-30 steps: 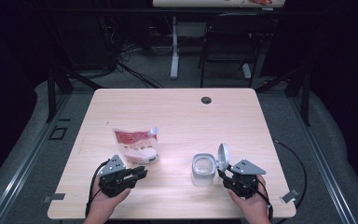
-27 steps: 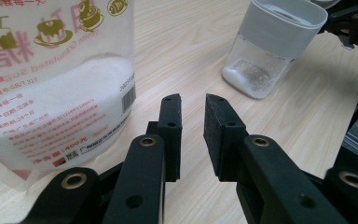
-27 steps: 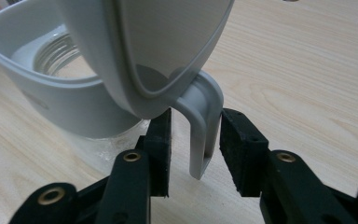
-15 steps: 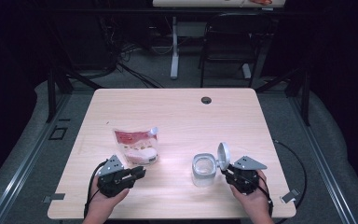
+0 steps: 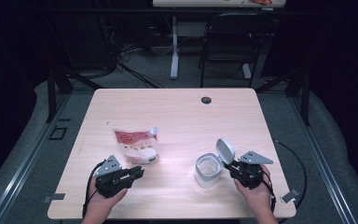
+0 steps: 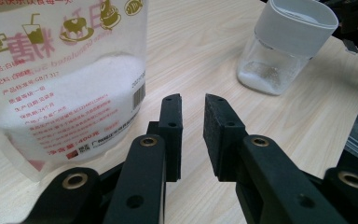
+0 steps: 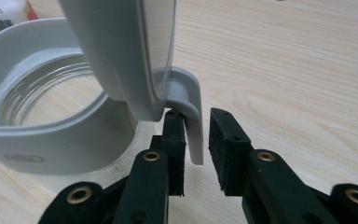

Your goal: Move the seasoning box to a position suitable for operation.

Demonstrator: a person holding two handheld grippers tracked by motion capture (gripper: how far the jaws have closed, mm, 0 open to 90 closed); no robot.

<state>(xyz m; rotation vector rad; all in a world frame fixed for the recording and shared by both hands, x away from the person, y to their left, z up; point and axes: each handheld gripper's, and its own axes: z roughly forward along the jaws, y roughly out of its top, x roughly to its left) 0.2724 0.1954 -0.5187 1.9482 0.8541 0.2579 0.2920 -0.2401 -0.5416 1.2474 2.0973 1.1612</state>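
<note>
Jar (image 5: 208,170) with a grey collar sits on the worktop (image 5: 177,116) just in front of your right hand-held gripper (image 5: 235,164), its flip lid (image 5: 225,150) swung up and standing open on the side nearest that gripper. In the right gripper view the lid's hinge tab (image 7: 192,122) hangs between the two black jaws. Those jaws have just been closing: the left pad sits against the tab, while a narrow gap remains between the tab and the right pad, so the tab is framed but not yet pinched. Through the jar's open mouth (image 7: 46,88) you can see clear glass, and the left gripper view shows a thin layer of white grains at the bottom of the jar (image 6: 284,46).

Your left hand-held gripper (image 5: 137,172) rests low on the worktop with its jaws a little apart and nothing between them. The pouch (image 5: 137,145), see-through with red print and white powder inside, lies just ahead of it and slightly to its left, close to the left jaw but not touching it. In the left gripper view the pouch (image 6: 65,79) looms beside the left jaw, and the jar stands farther ahead on the right. Pouch and jar are well apart on the worktop, each in front of its own gripper.
</note>
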